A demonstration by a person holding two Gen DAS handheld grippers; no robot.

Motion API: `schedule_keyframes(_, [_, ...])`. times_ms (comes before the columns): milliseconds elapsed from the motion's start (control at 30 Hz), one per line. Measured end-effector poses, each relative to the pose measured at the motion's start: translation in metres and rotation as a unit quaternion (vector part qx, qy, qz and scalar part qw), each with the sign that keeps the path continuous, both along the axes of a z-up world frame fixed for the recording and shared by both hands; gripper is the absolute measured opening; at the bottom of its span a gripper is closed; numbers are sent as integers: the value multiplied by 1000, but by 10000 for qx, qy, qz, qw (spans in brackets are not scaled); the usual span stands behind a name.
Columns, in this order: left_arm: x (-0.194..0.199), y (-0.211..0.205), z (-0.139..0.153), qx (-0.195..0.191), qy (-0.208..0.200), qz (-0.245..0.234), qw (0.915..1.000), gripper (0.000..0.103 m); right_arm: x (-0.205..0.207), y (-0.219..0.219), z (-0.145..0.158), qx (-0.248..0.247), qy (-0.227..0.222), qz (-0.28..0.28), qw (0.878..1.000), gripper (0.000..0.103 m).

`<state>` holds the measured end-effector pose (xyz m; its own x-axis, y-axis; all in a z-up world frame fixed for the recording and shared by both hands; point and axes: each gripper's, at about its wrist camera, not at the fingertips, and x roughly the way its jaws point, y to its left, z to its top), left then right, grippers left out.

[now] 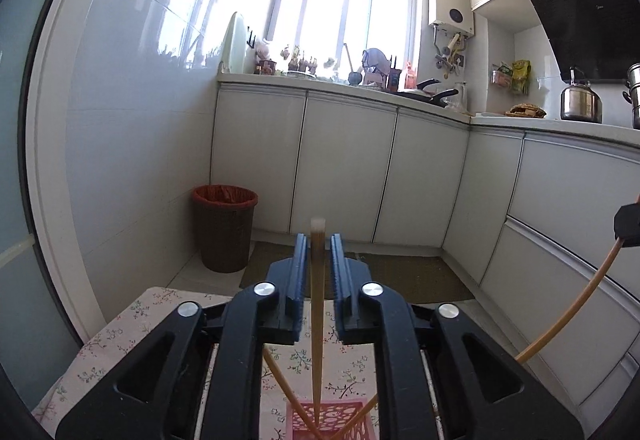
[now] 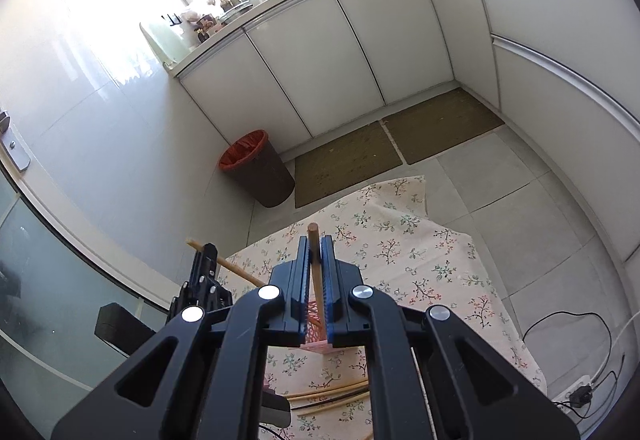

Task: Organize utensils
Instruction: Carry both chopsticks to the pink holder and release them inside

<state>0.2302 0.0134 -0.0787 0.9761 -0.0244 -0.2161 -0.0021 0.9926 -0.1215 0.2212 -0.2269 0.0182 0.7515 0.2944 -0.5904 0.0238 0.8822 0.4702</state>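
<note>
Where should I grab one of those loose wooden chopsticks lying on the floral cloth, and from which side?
Judging by its pose, grip a loose wooden chopstick mid-shaft, coming from above with the fingers straddling its width. It lies flat on the floral tablecloth beside the pink perforated basket, so the ends offer little purchase. Both grippers already hold a chopstick.

My right gripper point(image 2: 315, 254) pinches one wooden chopstick point(image 2: 313, 252) between its blue pads, the blunt end poking up past the fingertips and the shaft slanting down toward the pink perforated holder point(image 2: 315, 324). To the left, my left gripper point(image 2: 205, 260) clamps another chopstick point(image 2: 228, 264). Two more chopsticks point(image 2: 332, 398) lie loose on the floral tablecloth point(image 2: 420, 260) (behind it, a brown bin point(image 2: 260, 171) against the wall).
</note>
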Motion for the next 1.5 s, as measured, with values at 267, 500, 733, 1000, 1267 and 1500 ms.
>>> schedule_keyframes(267, [-34,33,35,-231,-182,158,9994,25,6,17,3,-171,-67,47,9998,6])
schedule_keyframes(500, [-56,68,40,-503,17,443,9978,30,13,43,-1,-387,-35,163,9991,6])
schedule_keyframes(733, [-50,80,26,-538,375,625,9959,33,28,84,-29,-746,63,476,9961,9])
schedule_keyframes(1000, [-48,65,27,-373,702,450,9958,49,16,86,-30,-1234,-56,269,9920,11])
schedule_keyframes(1267, [-67,39,37,-119,700,403,9967,66,-21,66,-30,-1818,-316,-233,9825,33])
schedule_keyframes(1500, [-95,23,41,16,667,383,9970,79,-55,50,-34,-1986,-407,-518,9779,56])
